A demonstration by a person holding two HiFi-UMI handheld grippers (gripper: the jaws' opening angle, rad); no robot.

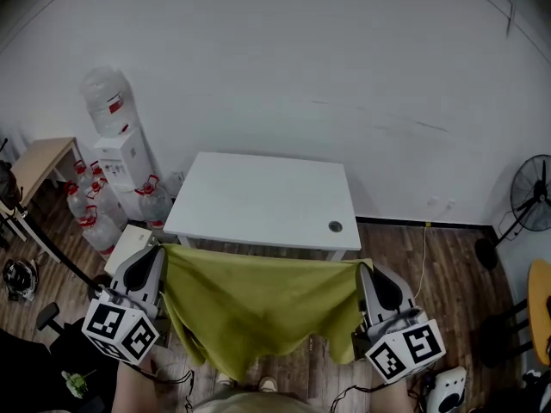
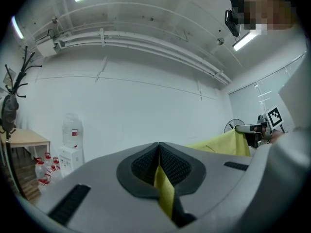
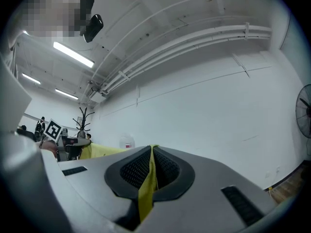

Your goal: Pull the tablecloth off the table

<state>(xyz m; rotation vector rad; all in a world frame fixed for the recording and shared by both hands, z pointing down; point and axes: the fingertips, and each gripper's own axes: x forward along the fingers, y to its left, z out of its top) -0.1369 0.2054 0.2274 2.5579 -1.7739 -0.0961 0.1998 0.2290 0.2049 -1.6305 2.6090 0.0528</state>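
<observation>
While your left gripper (image 1: pixel 159 250) and right gripper (image 1: pixel 362 268) pinch the tablecloth (image 1: pixel 258 304), it hangs beside the surface's (image 1: pixel 267 192) near edge; water jugs (image 1: pixel 93 224) stand far left.

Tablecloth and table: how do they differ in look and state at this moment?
The tablecloth is yellow-green; the table is white. The tablecloth sags, held up by the left gripper and right gripper; the table stands flat with its top uncovered. Both span a similar width.
</observation>
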